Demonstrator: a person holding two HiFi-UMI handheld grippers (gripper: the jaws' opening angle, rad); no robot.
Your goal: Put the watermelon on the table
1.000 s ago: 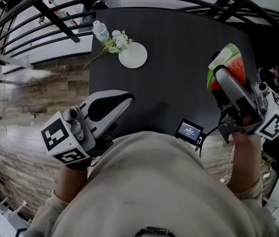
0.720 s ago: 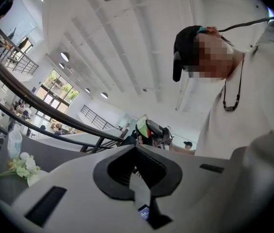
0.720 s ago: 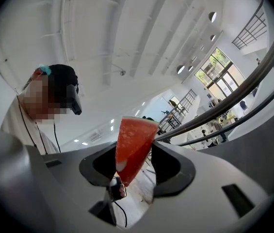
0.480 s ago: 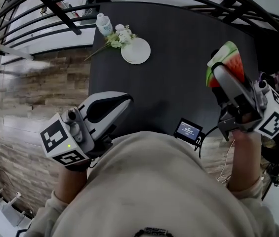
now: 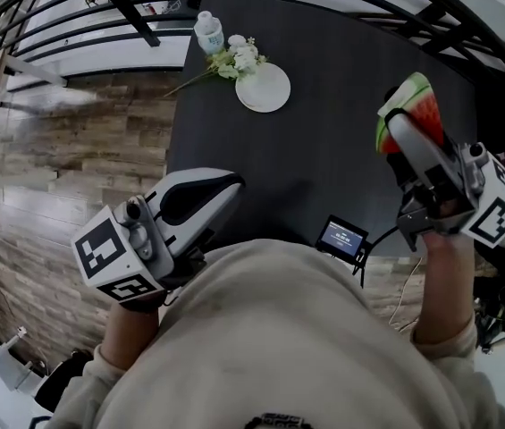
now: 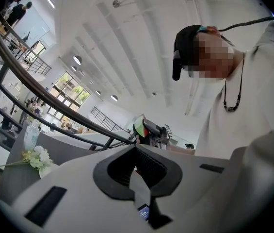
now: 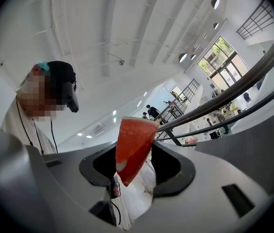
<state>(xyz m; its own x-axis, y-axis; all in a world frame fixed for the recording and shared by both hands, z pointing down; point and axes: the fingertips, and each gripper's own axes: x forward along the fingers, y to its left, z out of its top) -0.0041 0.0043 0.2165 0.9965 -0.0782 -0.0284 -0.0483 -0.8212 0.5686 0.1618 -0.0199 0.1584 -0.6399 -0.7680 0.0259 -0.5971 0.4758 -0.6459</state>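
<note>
A wedge of watermelon [image 5: 410,113], red flesh with a green rind, is clamped between the jaws of my right gripper [image 5: 402,130], above the right side of the dark table [image 5: 324,105]. In the right gripper view the watermelon [image 7: 133,147] stands upright between the pads, point down. My left gripper [image 5: 223,184] hovers over the table's near left edge, shut with nothing in it; its own view shows the tips of the left gripper [image 6: 137,149] together. Beyond those tips the watermelon [image 6: 137,128] is visible in the right gripper [image 6: 151,131].
A white plate [image 5: 264,88], a sprig of white flowers [image 5: 234,61] and a plastic bottle [image 5: 207,34] sit at the table's far left. A small screen [image 5: 342,237] is fixed at the near edge. Black railings [image 5: 127,7] run behind; wood floor [image 5: 73,177] lies to the left.
The table, plate and flowers have shifted to the right in the head view. Both grippers keep about the same place in the picture, and the right one still holds the slice.
</note>
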